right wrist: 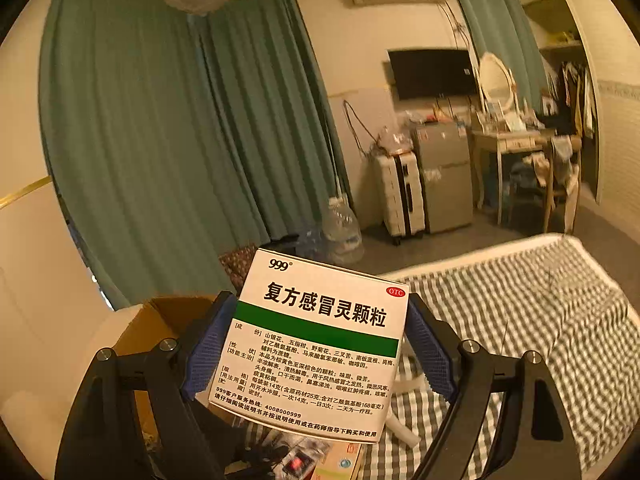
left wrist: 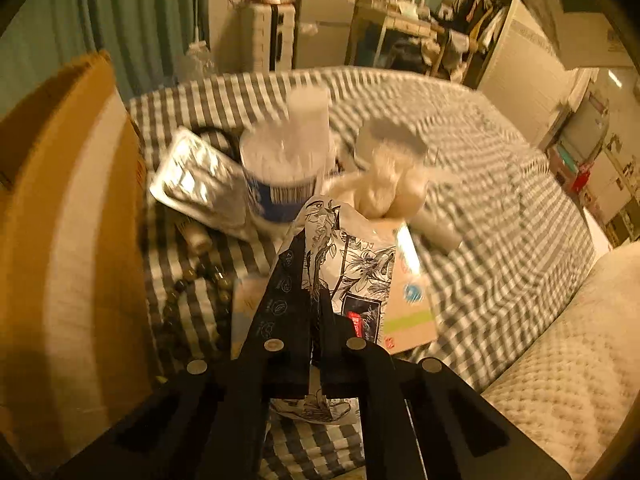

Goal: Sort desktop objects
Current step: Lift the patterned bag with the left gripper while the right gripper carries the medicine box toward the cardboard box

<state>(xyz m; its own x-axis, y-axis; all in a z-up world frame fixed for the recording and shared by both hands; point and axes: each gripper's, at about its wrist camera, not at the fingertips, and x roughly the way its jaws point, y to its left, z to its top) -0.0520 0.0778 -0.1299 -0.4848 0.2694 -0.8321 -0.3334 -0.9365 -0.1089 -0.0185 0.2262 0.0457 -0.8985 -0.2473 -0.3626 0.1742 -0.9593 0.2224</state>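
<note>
Left wrist view: cotton swab tub [left wrist: 282,168] and beige soft thing [left wrist: 384,188] are motion-blurred, details unreadable. Floral packet [left wrist: 348,264] is partly hidden behind left gripper [left wrist: 316,280] fingers. Cardboard box [left wrist: 60,240] is cut by frame edge. Right wrist view: medicine box [right wrist: 316,340] hides items behind it.

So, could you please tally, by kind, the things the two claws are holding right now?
Medicine box: 1
Floral pouch: 1
Total: 2
</note>
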